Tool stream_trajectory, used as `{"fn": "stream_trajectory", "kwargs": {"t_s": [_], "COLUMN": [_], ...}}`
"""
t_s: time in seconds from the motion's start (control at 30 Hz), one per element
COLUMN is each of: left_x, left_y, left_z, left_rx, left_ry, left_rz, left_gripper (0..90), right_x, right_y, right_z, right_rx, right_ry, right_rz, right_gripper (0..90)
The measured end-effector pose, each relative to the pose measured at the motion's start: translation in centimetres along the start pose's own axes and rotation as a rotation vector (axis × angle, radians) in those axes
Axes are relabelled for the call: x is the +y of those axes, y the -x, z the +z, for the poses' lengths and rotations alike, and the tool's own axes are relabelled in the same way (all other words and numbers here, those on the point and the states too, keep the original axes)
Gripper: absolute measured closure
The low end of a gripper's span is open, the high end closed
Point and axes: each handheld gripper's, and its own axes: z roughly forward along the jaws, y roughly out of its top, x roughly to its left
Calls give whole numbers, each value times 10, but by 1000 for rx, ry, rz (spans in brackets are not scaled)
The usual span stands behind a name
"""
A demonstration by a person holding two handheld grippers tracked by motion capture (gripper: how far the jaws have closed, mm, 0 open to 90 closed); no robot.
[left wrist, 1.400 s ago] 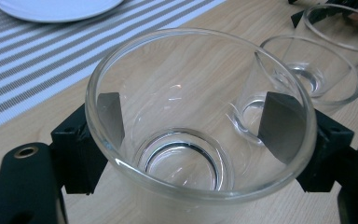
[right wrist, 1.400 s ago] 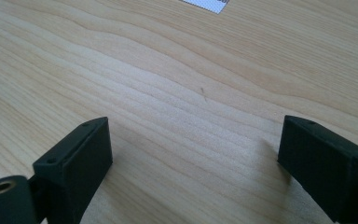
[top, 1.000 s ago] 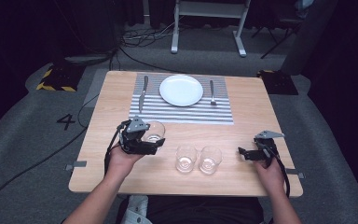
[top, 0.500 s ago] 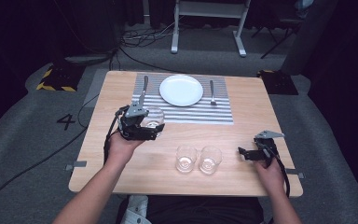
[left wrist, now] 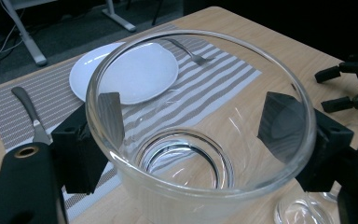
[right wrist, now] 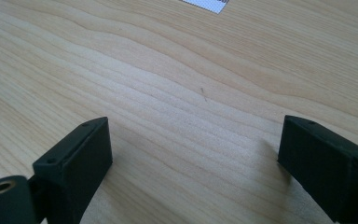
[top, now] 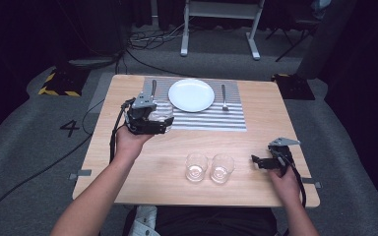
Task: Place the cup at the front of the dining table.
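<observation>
My left gripper is shut on a clear drinking glass, held above the table at the left edge of the striped placemat. In the left gripper view the glass stands upright between my two jaws, which press on its sides. A white plate lies on the placemat with a knife to its left and a fork to its right. Two more glasses stand side by side near the table's front. My right gripper rests open on the wood at the right, nothing between its jaws.
The wooden table has bare room at the front left and the right. The plate, fork and knife lie beyond the held glass in the left gripper view. Dark floor, cables and a metal stand surround the table.
My left gripper has carried the glass up and away from me, from the bare wood toward the left edge of the placemat. The right gripper has stayed put.
</observation>
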Motion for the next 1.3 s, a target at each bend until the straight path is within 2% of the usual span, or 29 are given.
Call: {"fn": "stream_trajectory", "kwargs": {"t_s": [0.1, 0.23, 0.37, 0.43, 0.5, 0.57, 0.7, 0.73, 0.8, 0.87, 1.0, 1.07, 1.13, 1.2, 1.23, 1.3], "left_x": [6, 16, 24, 27, 29, 32, 35, 35, 37, 38, 45, 47, 48, 48, 47, 45], "left_y": [-4, -8, -14, -19, -24, -31, -42, -42, -49, -56, -66, -71, -74, -78, -79, -83], "left_z": [5, 11, 19, 23, 29, 33, 43, 43, 50, 56, 68, 73, 79, 85, 88, 96], "left_rx": [0, 29, 41, 42, 41, 41, 61, 61, 82, 83, 124, 136, 139, 140, 132, 147], "left_ry": [-7, -5, 2, 2, 20, 24, 1, 1, 6, 7, -9, -22, -29, -44, -43, -59], "left_rz": [-5, 14, 13, -4, -48, -74, -91, -91, -104, -126, -148, -142, -176, -188, -215, -222], "left_gripper": [196, 196, 196, 195, 196, 196, 196, 196, 196, 196, 196, 196, 196, 196, 196, 196], "right_x": [0, 0, 1, 1, 1, 1, 1, 1, 1, 1, 2, 2, 2, 2, 2, 2], "right_y": [1, 1, 1, 1, 1, 1, 0, 0, 0, 0, 0, 0, 0, 0, 0, 0], "right_z": [1, 1, 1, 1, 1, 1, 1, 1, 2, 2, 2, 2, 2, 2, 2, 2], "right_rx": [2, 2, 1, 1, 1, 1, 0, 0, 2, 2, 4, 5, 4, 4, 4, 4], "right_ry": [1, 2, 3, 2, 3, 3, 2, 2, 2, 1, -1, -1, -1, -1, -1, -1], "right_rz": [-10, -9, -10, -9, -10, -10, -2, -2, -1, -2, -2, -1, -4, -3, -3, -4], "right_gripper": [93, 93, 92, 92, 92, 92, 90, 90, 89, 89, 88, 89, 88, 88, 88, 88]}}
